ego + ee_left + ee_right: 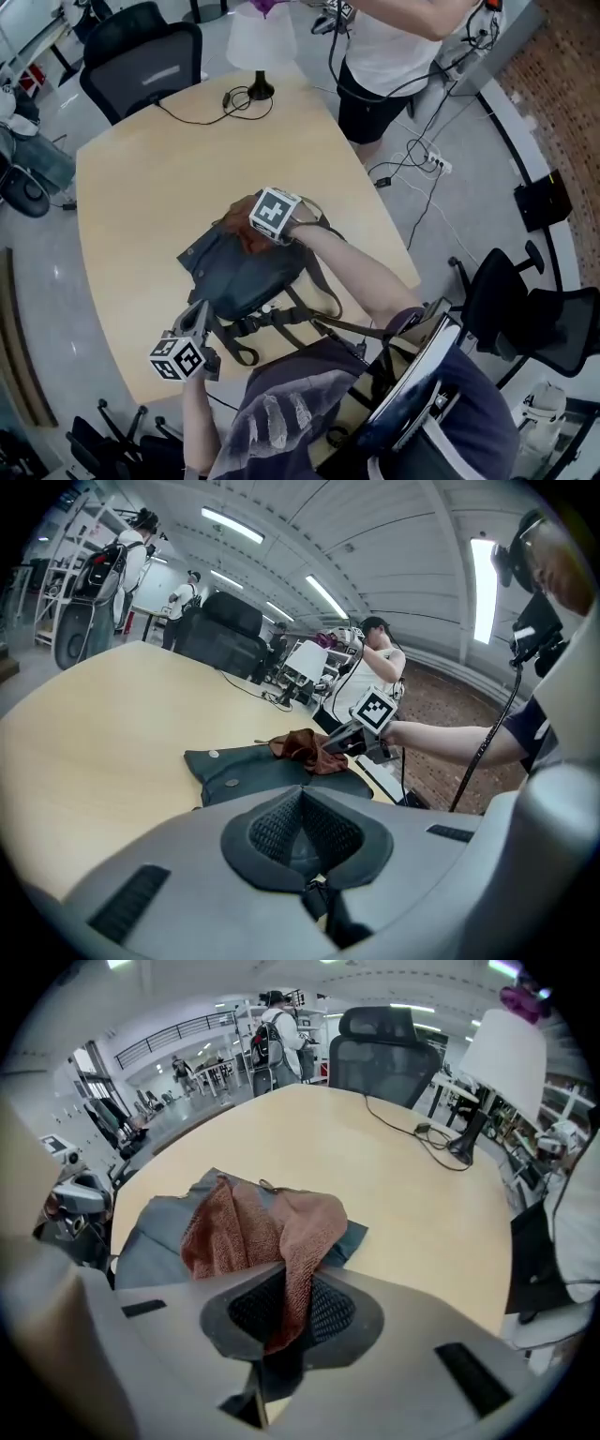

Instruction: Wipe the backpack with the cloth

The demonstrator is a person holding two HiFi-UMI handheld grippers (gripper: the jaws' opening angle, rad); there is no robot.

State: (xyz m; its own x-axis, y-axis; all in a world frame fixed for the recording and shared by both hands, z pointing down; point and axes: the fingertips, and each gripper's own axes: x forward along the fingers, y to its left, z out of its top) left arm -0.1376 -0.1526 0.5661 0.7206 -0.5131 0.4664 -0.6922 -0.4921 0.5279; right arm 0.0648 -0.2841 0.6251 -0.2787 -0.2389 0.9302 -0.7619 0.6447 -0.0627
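Note:
A dark grey backpack [246, 277] lies flat on the pale wooden table [141, 187], straps trailing toward me. A reddish-brown cloth [240, 232] is bunched on its far end. My right gripper [261, 225] is shut on that cloth and rests over the bag's top; in the right gripper view the cloth [253, 1232] hangs out from between the jaws [286, 1283] onto the backpack [159, 1251]. My left gripper [199, 314] sits at the bag's near left corner by the straps. Its jaws [300, 799] are shut with nothing showing between them, and the backpack [262, 775] lies just beyond.
A white-shaded lamp [261, 42] with a black cable [225, 103] stands at the table's far edge. A person [394, 47] stands beyond it. Office chairs [141, 52] sit at the far left and another chair [525, 300] to my right.

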